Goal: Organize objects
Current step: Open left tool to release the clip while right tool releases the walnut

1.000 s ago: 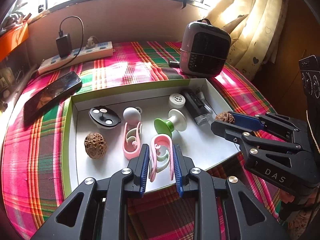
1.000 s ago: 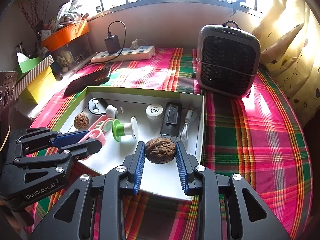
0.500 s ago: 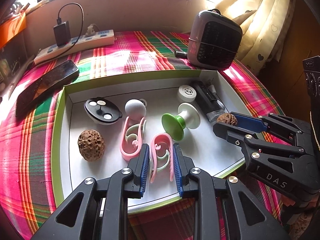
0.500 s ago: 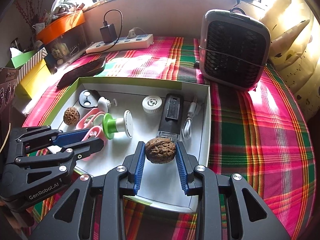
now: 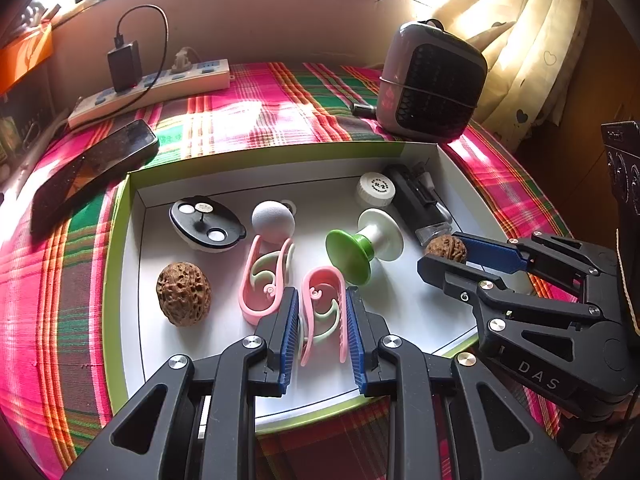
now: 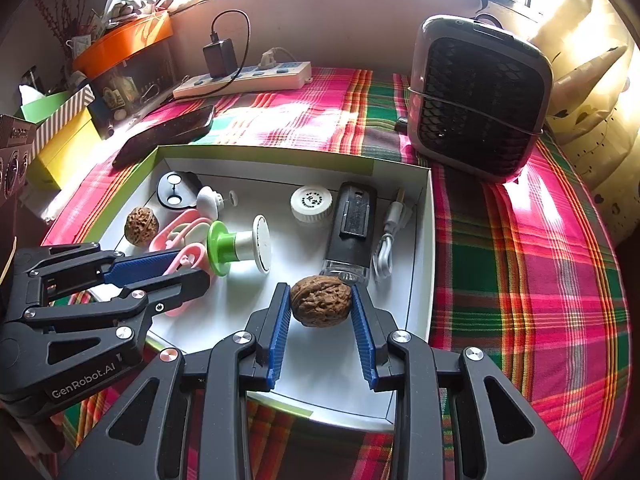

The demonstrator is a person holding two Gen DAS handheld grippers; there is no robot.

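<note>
- Both tongs have pushed further in over the white box point(image 5: 132, 264) since a second ago, so its contents loom larger in both views.
- Left tongs point(image 5: 322, 320) are narrowed around the pink clip point(image 5: 324, 312), whose long axis runs straight along the fingers.
- Right tongs point(image 6: 320, 320) hold a walnut point(image 6: 321, 306) crosswise between the blue pads, above the box's near right corner.
- A second walnut point(image 5: 184, 294) lies at the box's left side, nearer the left tongs, and a second pink clip point(image 5: 264, 280) lies just beside the held one.
- Beneath the box is a bench under a pink-and-green plaid cloth point(image 6: 520, 260); a small fan point(image 6: 478, 98), power strip point(image 6: 244, 78) and phone point(image 5: 92, 172) sit toward the sunlit window.
</note>
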